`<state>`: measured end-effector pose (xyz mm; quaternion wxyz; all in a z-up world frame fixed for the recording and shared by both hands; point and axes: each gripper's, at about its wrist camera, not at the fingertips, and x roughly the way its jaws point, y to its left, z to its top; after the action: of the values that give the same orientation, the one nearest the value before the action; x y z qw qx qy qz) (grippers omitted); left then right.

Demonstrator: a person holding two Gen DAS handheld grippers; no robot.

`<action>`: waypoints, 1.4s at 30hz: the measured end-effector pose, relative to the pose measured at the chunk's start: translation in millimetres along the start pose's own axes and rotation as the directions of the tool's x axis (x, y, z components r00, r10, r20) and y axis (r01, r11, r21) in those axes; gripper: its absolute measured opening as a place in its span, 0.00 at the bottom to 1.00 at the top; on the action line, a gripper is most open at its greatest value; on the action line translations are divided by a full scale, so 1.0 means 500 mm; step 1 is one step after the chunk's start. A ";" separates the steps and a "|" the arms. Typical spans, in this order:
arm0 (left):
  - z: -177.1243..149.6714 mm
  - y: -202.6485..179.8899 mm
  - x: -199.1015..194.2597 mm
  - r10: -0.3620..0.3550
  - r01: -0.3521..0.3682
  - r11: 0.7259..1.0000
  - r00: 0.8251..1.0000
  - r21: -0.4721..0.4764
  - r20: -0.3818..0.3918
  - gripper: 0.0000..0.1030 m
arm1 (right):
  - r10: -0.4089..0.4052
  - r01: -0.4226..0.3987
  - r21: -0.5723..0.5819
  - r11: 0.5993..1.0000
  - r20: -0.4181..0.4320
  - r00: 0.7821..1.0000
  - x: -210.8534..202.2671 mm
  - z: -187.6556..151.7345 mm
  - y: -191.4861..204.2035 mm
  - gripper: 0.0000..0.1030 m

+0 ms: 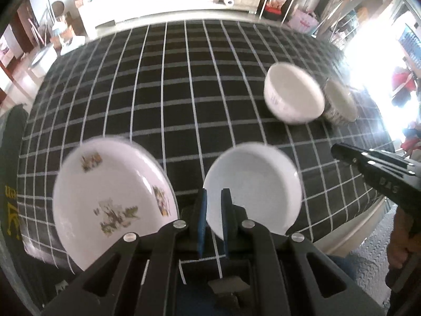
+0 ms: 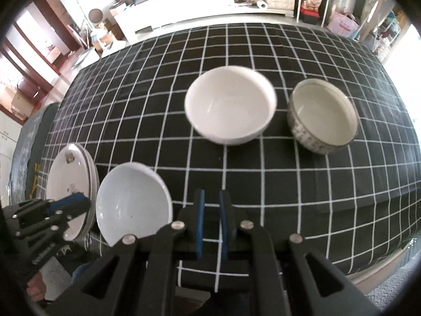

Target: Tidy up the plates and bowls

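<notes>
Left gripper [image 1: 213, 197] pinching white bowl's [image 1: 257, 184] near rim, floral plate [image 1: 110, 197] just left.

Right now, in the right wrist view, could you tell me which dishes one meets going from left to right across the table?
Stacked floral plates → plain white shallow bowl → white deep bowl → patterned grey bowl.

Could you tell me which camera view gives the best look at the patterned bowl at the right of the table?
The right wrist view: the patterned bowl shows whole there, rim, inside and speckled wall, standing beside the white bowl. In the left wrist view the same bowl is partly hidden behind the white bowl and washed out by glare.
</notes>
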<state>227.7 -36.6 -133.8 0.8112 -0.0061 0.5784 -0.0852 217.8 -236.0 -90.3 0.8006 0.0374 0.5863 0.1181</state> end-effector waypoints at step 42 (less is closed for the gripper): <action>0.243 -0.154 -0.004 -0.114 0.116 0.987 0.993 0.109 -0.019 0.27 | 0.095 -0.089 0.186 0.979 -0.025 0.995 -0.040 0.145 -0.114 0.42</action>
<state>331.1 -122.9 -83.3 0.8002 0.0059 0.5768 -0.1638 288.8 -290.1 -60.5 0.7773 0.1365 0.6058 0.1007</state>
